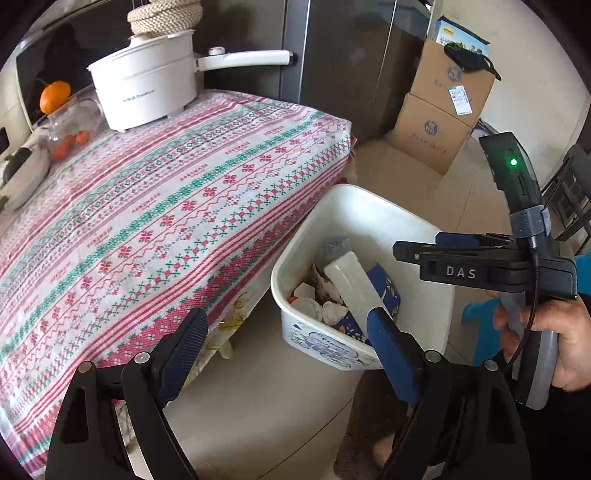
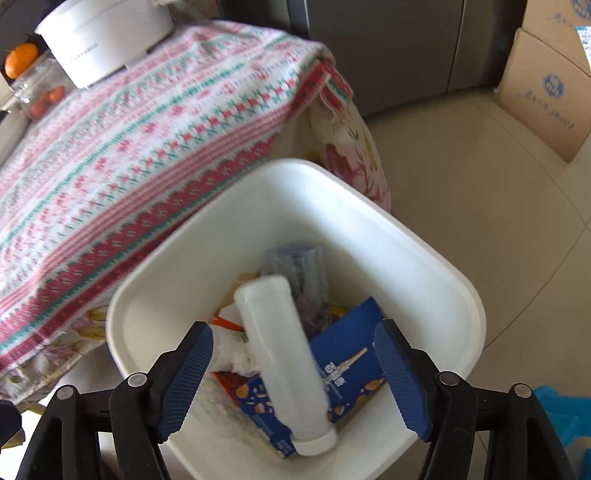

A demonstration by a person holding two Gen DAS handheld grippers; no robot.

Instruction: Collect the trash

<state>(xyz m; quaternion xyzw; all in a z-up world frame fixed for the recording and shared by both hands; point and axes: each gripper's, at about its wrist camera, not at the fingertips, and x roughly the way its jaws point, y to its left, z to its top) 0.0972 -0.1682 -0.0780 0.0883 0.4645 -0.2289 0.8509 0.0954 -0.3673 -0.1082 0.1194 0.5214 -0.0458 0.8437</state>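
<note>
Looking through your right wrist view, the patterned tablecloth (image 2: 140,147) fills the upper left of the frame, with the white pot (image 2: 99,33) at its top edge. At centre sits the white bin (image 2: 424,258), its trash inside: a white bottle (image 2: 280,354) lying over a blue carton (image 2: 347,369). Your right gripper (image 2: 295,373) hangs above it, jaws wide and holding nothing. At the lower middle of the left wrist view, your left gripper (image 1: 288,350) is likewise spread wide and empty. Cardboard boxes (image 2: 546,88) stand upper right.
</note>
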